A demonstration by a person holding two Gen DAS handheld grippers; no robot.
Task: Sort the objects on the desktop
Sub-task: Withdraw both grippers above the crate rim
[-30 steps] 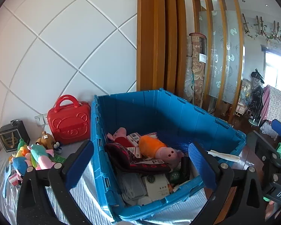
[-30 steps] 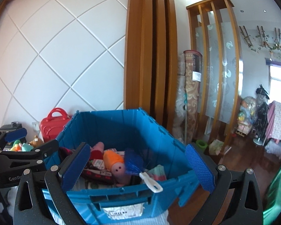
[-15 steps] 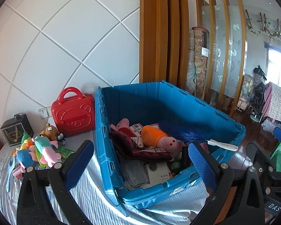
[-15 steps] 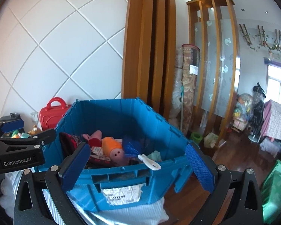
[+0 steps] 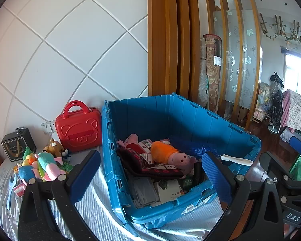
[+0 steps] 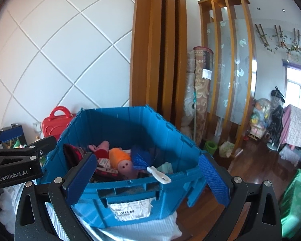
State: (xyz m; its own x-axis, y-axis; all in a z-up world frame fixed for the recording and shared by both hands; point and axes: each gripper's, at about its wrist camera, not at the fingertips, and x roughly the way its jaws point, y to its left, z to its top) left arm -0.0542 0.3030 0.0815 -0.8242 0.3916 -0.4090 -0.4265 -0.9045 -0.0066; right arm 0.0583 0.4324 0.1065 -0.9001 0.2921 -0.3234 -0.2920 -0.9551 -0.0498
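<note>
White quilted wall panels behind, a striped cloth (image 5: 94,206) over the desk, and the big blue crate (image 5: 192,120) sitting right at the desk's end, one corner looking as if it pokes out over the wooden floor. Both tools hang back from it: the left gripper (image 5: 150,177) has its jaws wide apart and nothing between them, and the right gripper (image 6: 145,177) is just as wide, just as empty.

Inside the crate, an orange-and-pink plush (image 5: 170,155) lies on a dark cloth pouch (image 5: 144,165), with a blue brush (image 6: 142,158) whose white handle sticks up over the rim. More soft toys (image 5: 40,164) are heaped on the cloth near the red case (image 5: 78,128), well apart from the crate.

Here's the worry, to my eye: that brush handle could catch a finger going in and flick out onto the floor. A hard push on the near wall might slide the crate on that loose cloth towards the edge. And a pinch on the plush may drag the pouch up with it.
</note>
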